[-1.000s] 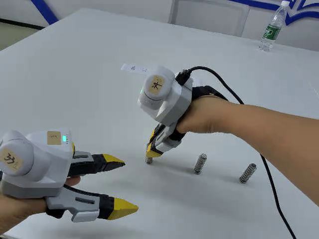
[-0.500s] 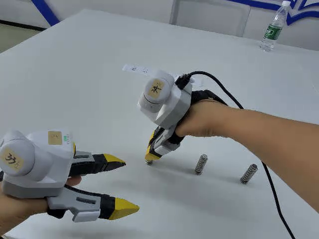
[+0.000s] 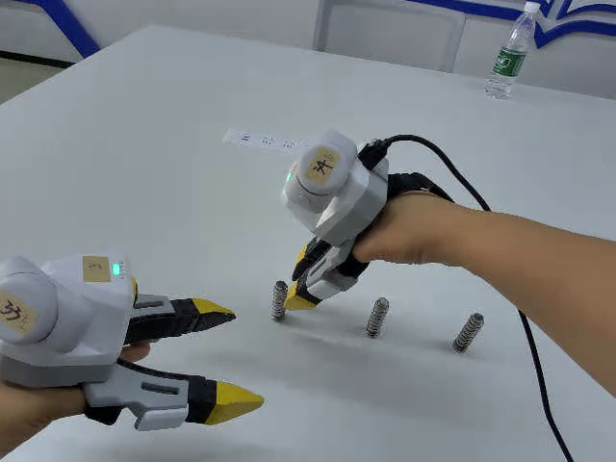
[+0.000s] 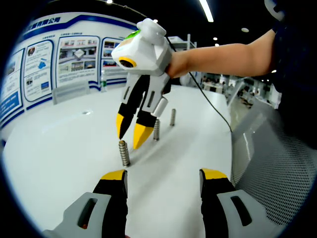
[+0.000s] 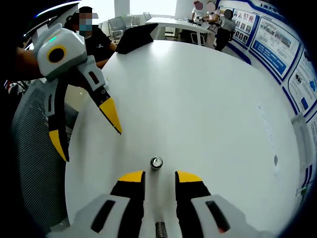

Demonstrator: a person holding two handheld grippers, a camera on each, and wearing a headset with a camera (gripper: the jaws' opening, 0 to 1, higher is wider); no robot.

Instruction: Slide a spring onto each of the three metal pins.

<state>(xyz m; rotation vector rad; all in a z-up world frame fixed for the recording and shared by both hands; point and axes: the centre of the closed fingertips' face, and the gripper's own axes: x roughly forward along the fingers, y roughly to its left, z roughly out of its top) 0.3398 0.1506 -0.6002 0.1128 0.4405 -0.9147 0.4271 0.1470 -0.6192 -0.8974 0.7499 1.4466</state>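
White smooth table had wide free room all round. Bottle stood far off near back edge. Three coiled metal springs stood in row, well apart: left spring, middle spring, right spring. Right claw had come up off left spring; now just beside it, jaws a little apart, empty. Left claw gaped wide, empty, well apart from springs.

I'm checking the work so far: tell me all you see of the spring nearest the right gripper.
The spring is a small grey metal coil standing upright on the white table, at the left end of a row of three in the head view. In the right gripper view a round metal end shows at its top. The right gripper, jaws slightly apart, hangs beside its top; the left gripper view shows a gap between them.
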